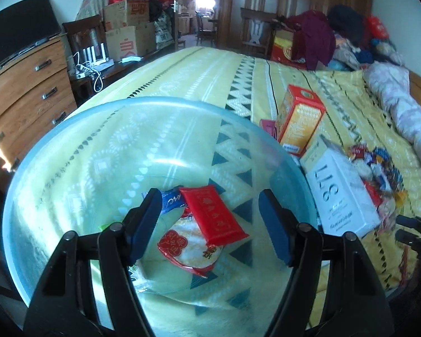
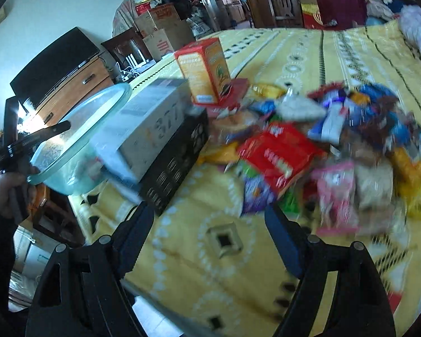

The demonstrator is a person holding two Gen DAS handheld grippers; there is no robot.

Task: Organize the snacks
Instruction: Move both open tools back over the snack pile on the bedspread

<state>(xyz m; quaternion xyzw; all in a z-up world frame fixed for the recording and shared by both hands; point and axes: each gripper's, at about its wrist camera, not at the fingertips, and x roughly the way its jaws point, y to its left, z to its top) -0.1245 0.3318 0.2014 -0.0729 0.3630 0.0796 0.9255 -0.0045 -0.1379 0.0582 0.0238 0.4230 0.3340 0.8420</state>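
Observation:
A clear bluish plastic bowl (image 1: pixel 70 146) sits on the yellow bed. In it lie a red snack packet (image 1: pixel 213 216), a red-and-white packet (image 1: pixel 190 250) and a blue packet (image 1: pixel 172 198). My left gripper (image 1: pixel 207 224) is open just above the bowl, its blue pads either side of the packets, holding nothing. A blurred pile of mixed snack packets (image 2: pixel 322 146) lies on the bed. My right gripper (image 2: pixel 207 238) is open and empty over bare bedspread, short of the pile. The bowl shows at the left in the right wrist view (image 2: pixel 78 140).
A white box (image 1: pixel 339 193), an orange-red box (image 1: pixel 300 118) and a black box (image 2: pixel 176 163) stand between bowl and pile. A wooden dresser (image 1: pixel 22 90) with a TV stands left of the bed. Folded bedding (image 1: pixel 401 112) lies at the far right.

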